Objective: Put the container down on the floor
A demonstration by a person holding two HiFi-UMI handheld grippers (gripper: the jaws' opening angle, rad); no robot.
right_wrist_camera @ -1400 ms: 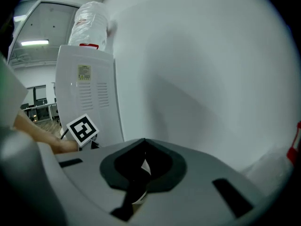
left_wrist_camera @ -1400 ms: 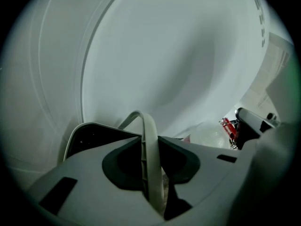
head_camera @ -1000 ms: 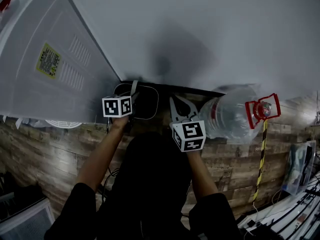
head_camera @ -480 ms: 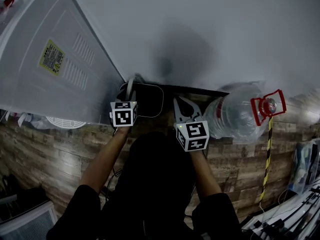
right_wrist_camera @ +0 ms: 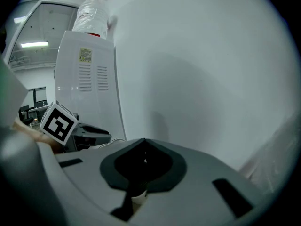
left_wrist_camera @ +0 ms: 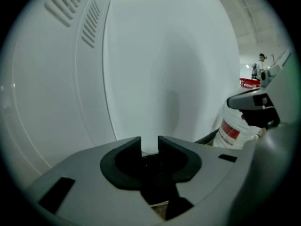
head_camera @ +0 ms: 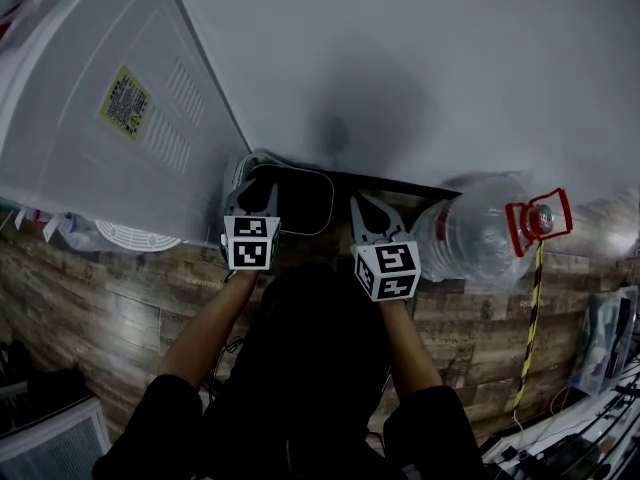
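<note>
L gripper (head_camera: 253, 196) (left_wrist_camera: 149, 145): jaws apart by a narrow slot. They have just been opening, then eased in a shade. Nothing sits between them, and only white wall (left_wrist_camera: 178, 69) shows thru the gap. In head view its tips lie over the left end of the container (head_camera: 295, 200); contact can't be told. R gripper (head_camera: 360, 206) (right_wrist_camera: 143, 142): jaws clenched, tips meeting in a point, no object gripped. It hangs just right of the container.

Container: black, rounded-rect., thin pale rim line, flat on the floor (head_camera: 120, 308) at the wall foot, betw. dispenser (head_camera: 100, 118) and bottle (head_camera: 465, 236). Inside reads plain dark; contents can't be made out.

Bottle: big, clear plastic, lying on its side, w/ red label and red handle (head_camera: 538, 218) at the neck. Dispenser: white smooth casing w/ vent slots and a yellow sticker (head_camera: 124, 101). Floor: wood-plank pattern, w/ yellow-black striped tape (head_camera: 525, 338) at right.
</note>
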